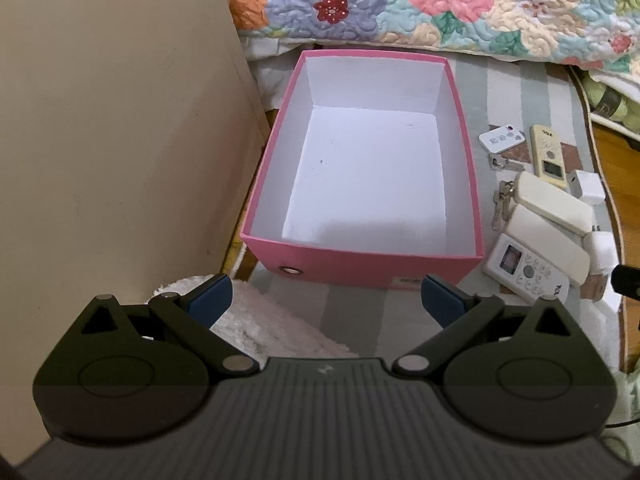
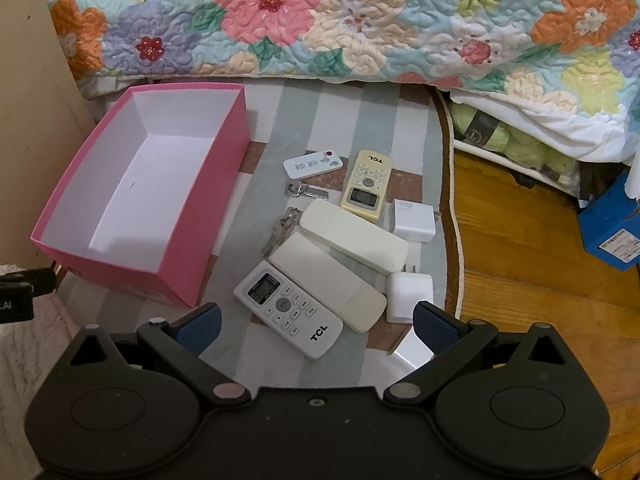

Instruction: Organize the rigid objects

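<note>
A pink box with a white, empty inside stands on a striped mat. Right of it lie a white TCL remote, two cream remotes face down, a yellow TCL remote, a small flat white remote, keys and white chargers. My left gripper hangs open just before the box's near wall. My right gripper is open above the white TCL remote's near end, holding nothing.
A floral quilt hangs over the bed edge behind the mat. A beige panel stands left of the box. Wooden floor and a blue box lie to the right. A fluffy white rug sits near left.
</note>
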### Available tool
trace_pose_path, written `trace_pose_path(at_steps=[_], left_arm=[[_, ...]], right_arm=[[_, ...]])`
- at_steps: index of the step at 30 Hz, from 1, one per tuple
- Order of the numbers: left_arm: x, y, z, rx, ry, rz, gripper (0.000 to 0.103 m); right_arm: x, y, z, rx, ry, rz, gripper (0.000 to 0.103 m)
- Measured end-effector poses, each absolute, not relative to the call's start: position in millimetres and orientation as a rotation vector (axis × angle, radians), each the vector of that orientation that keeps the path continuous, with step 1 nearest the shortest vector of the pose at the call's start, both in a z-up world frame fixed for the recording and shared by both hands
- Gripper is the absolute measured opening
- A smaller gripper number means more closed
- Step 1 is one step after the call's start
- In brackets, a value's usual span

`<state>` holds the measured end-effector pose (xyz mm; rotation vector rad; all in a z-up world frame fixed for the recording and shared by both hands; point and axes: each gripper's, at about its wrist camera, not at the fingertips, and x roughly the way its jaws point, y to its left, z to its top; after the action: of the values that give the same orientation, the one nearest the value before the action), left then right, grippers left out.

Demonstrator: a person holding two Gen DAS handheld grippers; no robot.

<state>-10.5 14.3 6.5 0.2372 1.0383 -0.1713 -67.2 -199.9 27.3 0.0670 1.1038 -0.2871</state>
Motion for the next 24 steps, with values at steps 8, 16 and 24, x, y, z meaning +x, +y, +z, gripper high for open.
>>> trace_pose_path(at_steps=[8, 16, 24], left_arm=[[-12.5, 10.8, 4.7, 0.272, 1.040, -0.178, 0.102], [-11.5, 12.1, 1.0, 0.291, 1.028, -0.160, 0.102], [-13.4, 19.5, -3.2, 0.235, 1.010, -0.181, 0.102]], right_arm=[[-66.7, -199.0, 26.5, 0.067, 1.111, -0.284, 0.103], [-66.0, -200.4, 24.9, 0.069, 1.117, -0.284, 0.103], [-66.2, -200.5, 22.4, 0.069, 1.125, -0.283, 0.103]])
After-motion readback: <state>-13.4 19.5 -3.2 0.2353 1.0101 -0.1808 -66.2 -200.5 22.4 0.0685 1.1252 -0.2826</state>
